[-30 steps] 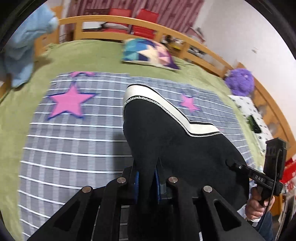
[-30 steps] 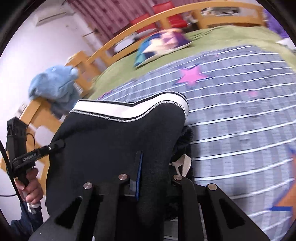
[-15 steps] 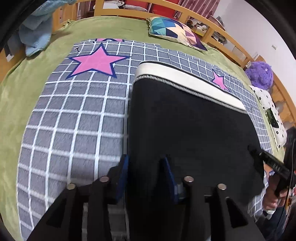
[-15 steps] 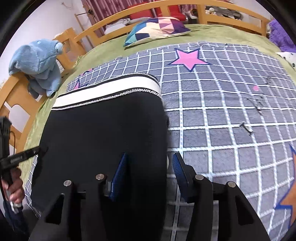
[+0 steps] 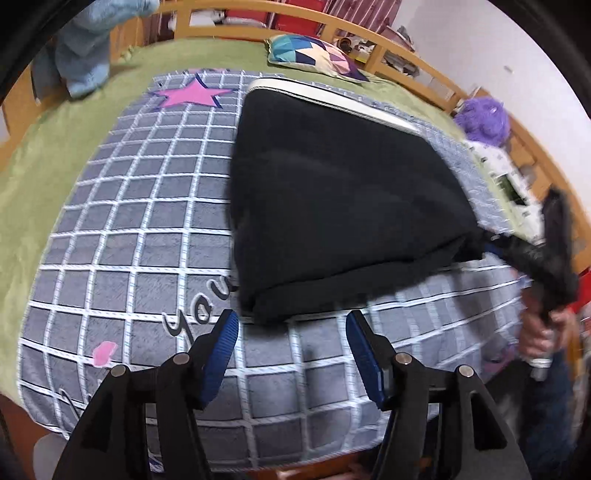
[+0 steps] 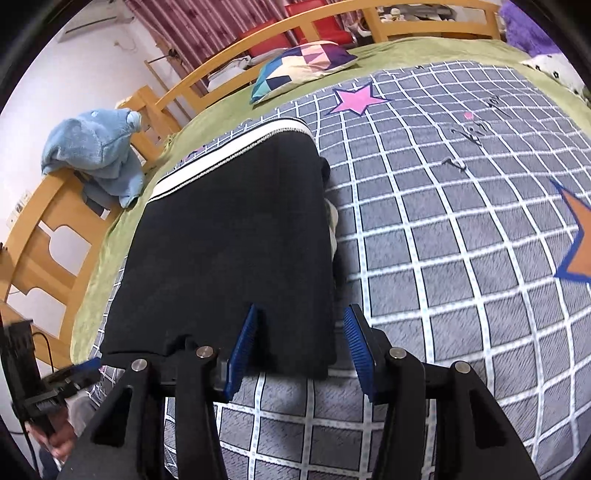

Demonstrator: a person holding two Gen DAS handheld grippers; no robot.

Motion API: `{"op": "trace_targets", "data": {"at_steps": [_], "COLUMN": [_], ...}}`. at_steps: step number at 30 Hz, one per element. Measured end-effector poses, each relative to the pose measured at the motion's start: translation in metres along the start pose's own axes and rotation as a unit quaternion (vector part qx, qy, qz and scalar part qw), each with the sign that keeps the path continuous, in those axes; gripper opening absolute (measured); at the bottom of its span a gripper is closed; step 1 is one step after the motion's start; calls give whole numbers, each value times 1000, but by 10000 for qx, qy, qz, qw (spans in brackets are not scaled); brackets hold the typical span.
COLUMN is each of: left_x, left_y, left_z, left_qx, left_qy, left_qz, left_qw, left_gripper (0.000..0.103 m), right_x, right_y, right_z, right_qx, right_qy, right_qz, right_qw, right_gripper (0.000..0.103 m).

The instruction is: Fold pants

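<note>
Left gripper (image 5: pixel 291 332): jaws spread wide, nothing between the blue pads (image 5: pixel 221 354), tips just short of the near left corner of the pants (image 5: pixel 332 192), not touching. Right gripper (image 6: pixel 301 332): jaws also wide apart, straddling the near right corner of the pants (image 6: pixel 236 240); the cloth edge lies between the pads, but whether it touches them I can't tell, and nothing is clamped. In the left view the right gripper (image 5: pixel 491 246) sits at the pants' near right corner, blurred, with the hand (image 5: pixel 539 336) on its grip.

Pants: black, folded into a flat rectangular stack, white waistband (image 5: pixel 332 99) at the far end. A bit of pale fabric (image 6: pixel 332 221) sticks out along the right side of the stack.

Under the pants: grey blanket (image 5: pixel 147 206) with white grid, pink star (image 5: pixel 190 94) just left of the waistband, orange star (image 6: pixel 580 251) well to the right, script lettering (image 5: pixel 199 314) near the left corner. Blanket lies on a green bedspread (image 5: pixel 44 147).

Beyond the waistband: patchwork pillow (image 5: pixel 314 55), then the wooden bed rail (image 5: pixel 229 18), red chairs (image 6: pixel 317 22) and striped curtain (image 6: pixel 207 22) behind it. Blue plush (image 6: pixel 96 147) draped on the rail left of the pants. Purple plush (image 5: pixel 484 118) right of the pants by the far rail. White walls.
</note>
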State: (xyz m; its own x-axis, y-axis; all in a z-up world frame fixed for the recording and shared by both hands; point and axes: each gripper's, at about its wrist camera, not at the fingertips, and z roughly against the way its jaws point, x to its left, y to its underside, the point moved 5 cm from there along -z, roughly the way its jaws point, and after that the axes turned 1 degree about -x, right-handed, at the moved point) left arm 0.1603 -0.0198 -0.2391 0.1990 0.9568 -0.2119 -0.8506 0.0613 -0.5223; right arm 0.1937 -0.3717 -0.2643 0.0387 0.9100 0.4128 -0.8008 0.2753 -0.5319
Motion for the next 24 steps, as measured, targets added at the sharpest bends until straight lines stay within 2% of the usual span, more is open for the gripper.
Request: {"op": "trace_targets", "data": {"at_steps": [2, 4, 6, 8, 9, 10, 12, 13, 15, 17, 19, 20, 21, 24], "left_x": [4, 5, 2, 4, 7, 17, 40, 45, 46, 40, 34, 31, 28, 17], "left_y": [-4, -8, -8, -11, -13, -16, -21, -21, -15, -7, -3, -2, 0, 1], "left_z": [-7, -21, -34, -39, -39, -34, -21, -21, -32, -40, -34, -30, -24, 5], "left_qx": [-172, -114, -18, -138, -200, -368, -659, -617, -331, -136, -89, -43, 8, -108], "left_qy": [-379, -390, -251, -832, -916, -893, -578, -453, -538, -705, -729, -684, -567, -500], "left_qz": [-13, 71, 149, -33, -137, 115, 738, 833, 746, 525, 366, 355, 332, 65], "left_qw": [9991, 9991, 9996, 9964, 9955, 9953, 9934, 9936, 9952, 9960, 9966, 9970, 9978, 9987], "left_gripper": [58, 56, 35, 14, 13, 13, 12, 12, 13, 18, 22, 28, 30, 31], "right_x": [2, 2, -2, -3, -4, -4, -4, -4, -2, 1, 2, 1, 1, 5], "right_y": [1, 3, 6, 9, 9, 8, 7, 8, 13, 17, 20, 20, 18, 11], "right_z": [0, -2, -6, -9, -9, -6, -1, -1, -4, -13, -19, -17, -13, 4], "right_qx": [-6, 15, 62, 88, 74, 10, -32, -10, 102, 227, 343, 339, 304, 108], "right_qy": [41, 5, -21, 4, 21, 40, -42, -116, -69, 215, 364, 342, 296, 364], "right_qz": [48, 56, -31, -55, -27, 9, -7, -32, 72, 321, 415, 397, 363, 457], "right_qw": [10000, 10000, 10000, 9999, 10000, 10000, 10000, 9999, 9999, 9990, 9979, 9981, 9984, 9982], "right_gripper": [49, 40, 38, 24, 18, 15, 14, 14, 16, 19, 23, 24, 25, 25]}}
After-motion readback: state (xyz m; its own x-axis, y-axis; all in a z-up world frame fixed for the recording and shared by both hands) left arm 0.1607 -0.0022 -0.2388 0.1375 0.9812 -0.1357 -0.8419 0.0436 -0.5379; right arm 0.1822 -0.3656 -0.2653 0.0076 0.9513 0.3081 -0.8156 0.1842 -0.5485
